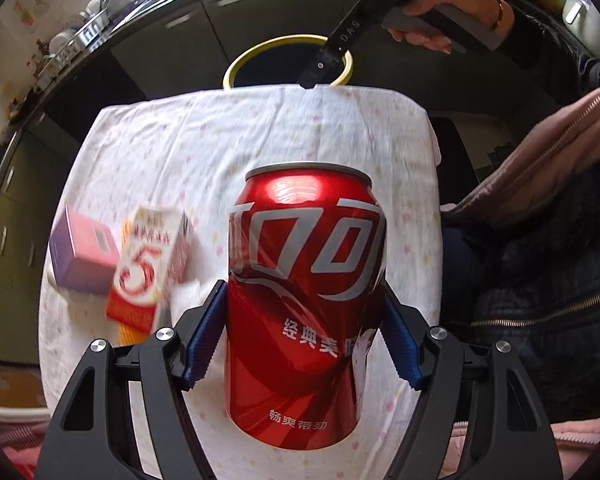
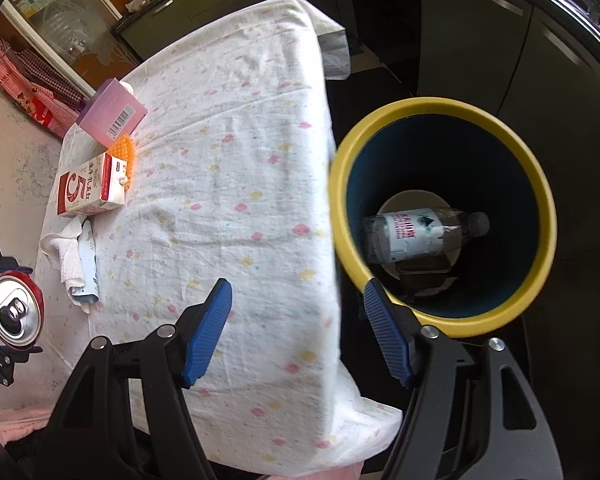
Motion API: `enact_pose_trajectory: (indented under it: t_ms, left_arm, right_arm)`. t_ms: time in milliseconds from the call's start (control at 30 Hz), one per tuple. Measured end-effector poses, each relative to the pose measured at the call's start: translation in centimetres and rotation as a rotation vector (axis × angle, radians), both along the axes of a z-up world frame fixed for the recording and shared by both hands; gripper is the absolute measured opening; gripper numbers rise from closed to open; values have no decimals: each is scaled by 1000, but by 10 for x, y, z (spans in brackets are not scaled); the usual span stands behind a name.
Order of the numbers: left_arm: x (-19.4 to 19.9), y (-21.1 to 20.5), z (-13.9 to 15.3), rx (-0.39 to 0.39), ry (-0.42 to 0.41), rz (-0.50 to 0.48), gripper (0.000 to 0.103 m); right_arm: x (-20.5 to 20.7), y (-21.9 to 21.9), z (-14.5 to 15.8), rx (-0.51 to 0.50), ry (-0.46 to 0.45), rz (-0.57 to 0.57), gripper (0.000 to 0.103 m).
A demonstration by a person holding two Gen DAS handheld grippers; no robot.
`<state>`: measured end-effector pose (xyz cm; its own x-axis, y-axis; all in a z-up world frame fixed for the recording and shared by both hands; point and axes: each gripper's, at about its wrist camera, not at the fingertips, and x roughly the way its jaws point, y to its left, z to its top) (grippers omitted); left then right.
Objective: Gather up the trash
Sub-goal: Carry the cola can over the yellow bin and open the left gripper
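My left gripper is shut on a dented red cola can, blue pads pressing its two sides, lifted above the white cloth-covered table. The right wrist view shows the can's opened top at the far left. My right gripper stands open with nothing in it, over the table's edge beside a yellow-rimmed blue bin. A clear plastic bottle lies at the bin's bottom. In the left wrist view that bin stands beyond the table's far edge, with the right gripper in a hand above it.
On the table lie a red and white milk carton, a purple box, an orange knitted piece and crumpled tissue with a wrapper. Dark cabinets stand behind the bin. A person's jacket fills the right side.
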<state>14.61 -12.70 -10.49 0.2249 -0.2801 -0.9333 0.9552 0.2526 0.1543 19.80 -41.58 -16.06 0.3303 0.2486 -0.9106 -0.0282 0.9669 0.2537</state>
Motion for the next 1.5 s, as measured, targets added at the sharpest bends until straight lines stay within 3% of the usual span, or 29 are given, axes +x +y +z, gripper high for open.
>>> enact_pose_trajectory:
  t_ms: [267,433,767,833,1000,1133,1300,1500]
  left_arm:
    - [34,-107,30,-39,-47,-151,71]
    - [63,-188,29,-40,-34,-214,71]
    - [113,-324,-33,1,-33,-249,72]
    - [123,-335,-47,1,-53,-219,82]
    - [133,-330,-45,-25,-79,-143,89]
    - [117,-297,-6,-91,-138,-104,94]
    - [91,-209,65,-286,-176,93,98]
    - [55,-91,103,-412,-311,361,98]
  right_arm:
    - [-32,-76,13,-27,-55,-139,65]
    - [-53,-128,8,-10,-57,-237,65]
    - [-75,-180,-14,21,-18,-328,65]
    - [-76,-184,-15,24,-16,-336,65]
    - [-72,-180,-15,24,-17,-330,65]
    - [-67,-168,-15,25,-19,-304,65]
    - [-58,-141,-11,23,-24,-247,65]
    - [-43,-82,-1,-8,-34,-112,65]
